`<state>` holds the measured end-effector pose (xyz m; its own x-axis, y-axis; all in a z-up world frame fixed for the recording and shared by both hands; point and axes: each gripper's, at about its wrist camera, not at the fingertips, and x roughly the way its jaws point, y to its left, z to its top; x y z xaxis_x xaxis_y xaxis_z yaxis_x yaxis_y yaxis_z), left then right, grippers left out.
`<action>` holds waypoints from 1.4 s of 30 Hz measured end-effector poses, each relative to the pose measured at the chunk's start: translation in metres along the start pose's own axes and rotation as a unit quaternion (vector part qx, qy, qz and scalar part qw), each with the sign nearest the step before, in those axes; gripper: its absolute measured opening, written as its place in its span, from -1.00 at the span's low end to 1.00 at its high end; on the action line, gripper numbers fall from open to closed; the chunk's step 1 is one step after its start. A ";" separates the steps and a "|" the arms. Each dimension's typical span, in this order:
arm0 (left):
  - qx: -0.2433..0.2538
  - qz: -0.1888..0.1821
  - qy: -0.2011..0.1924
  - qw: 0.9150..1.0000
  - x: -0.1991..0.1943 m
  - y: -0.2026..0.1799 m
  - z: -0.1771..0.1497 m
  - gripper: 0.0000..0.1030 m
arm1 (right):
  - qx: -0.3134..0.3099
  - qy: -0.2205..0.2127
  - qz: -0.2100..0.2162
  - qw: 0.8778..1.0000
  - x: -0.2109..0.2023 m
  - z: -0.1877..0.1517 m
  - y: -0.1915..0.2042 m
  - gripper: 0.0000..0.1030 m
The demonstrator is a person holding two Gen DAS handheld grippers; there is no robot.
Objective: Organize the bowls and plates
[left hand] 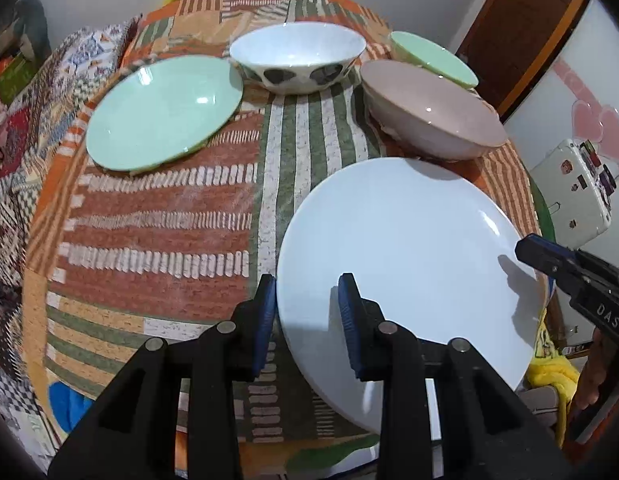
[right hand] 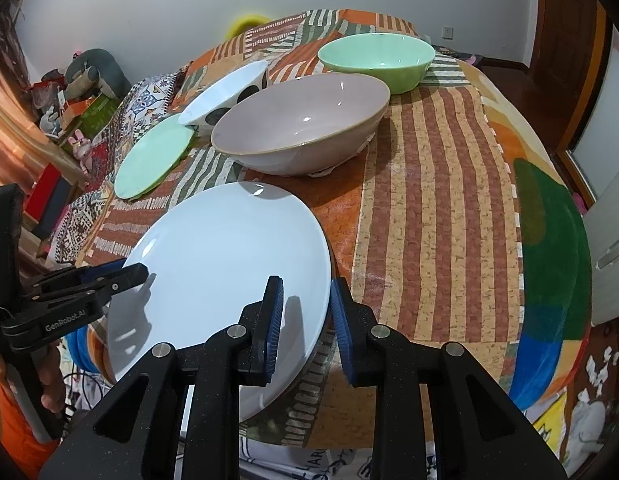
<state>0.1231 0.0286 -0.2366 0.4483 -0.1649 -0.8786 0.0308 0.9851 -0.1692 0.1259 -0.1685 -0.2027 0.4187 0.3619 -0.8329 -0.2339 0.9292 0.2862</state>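
Observation:
A large white plate (left hand: 405, 264) (right hand: 221, 280) sits at the near edge of the patchwork-covered table (left hand: 157, 232) (right hand: 437, 216), partly overhanging it. My left gripper (left hand: 307, 280) (right hand: 137, 272) is shut on its left rim, one pad on top and one under the edge. At the opposite rim, my right gripper (right hand: 306, 281) (left hand: 529, 252) is shut on the plate in the same way. Farther back stand a mint green plate (left hand: 161, 116) (right hand: 155, 156), a white bowl with dark spots (left hand: 297, 56) (right hand: 225, 92), a pinkish-grey bowl (left hand: 429, 112) (right hand: 301, 120) and a green bowl (left hand: 433, 58) (right hand: 377, 56).
The pinkish-grey bowl stands just behind the white plate. Striped cloth lies bare between the mint plate and the white plate, and to the right of the bowls. A white appliance (left hand: 569, 196) and a door stand right of the table; boxes and toys (right hand: 77, 92) clutter the left.

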 end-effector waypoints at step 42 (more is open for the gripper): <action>-0.092 0.124 -0.147 0.977 -0.082 0.169 0.047 0.05 | -0.145 -0.051 0.056 0.987 0.045 0.111 0.137 -0.02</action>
<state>0.1334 0.2105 -0.1720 0.6602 0.1255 -0.7406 -0.2604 0.9630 -0.0689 0.2098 -0.0171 -0.1483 0.4585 0.4800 -0.7479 -0.5181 0.8281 0.2139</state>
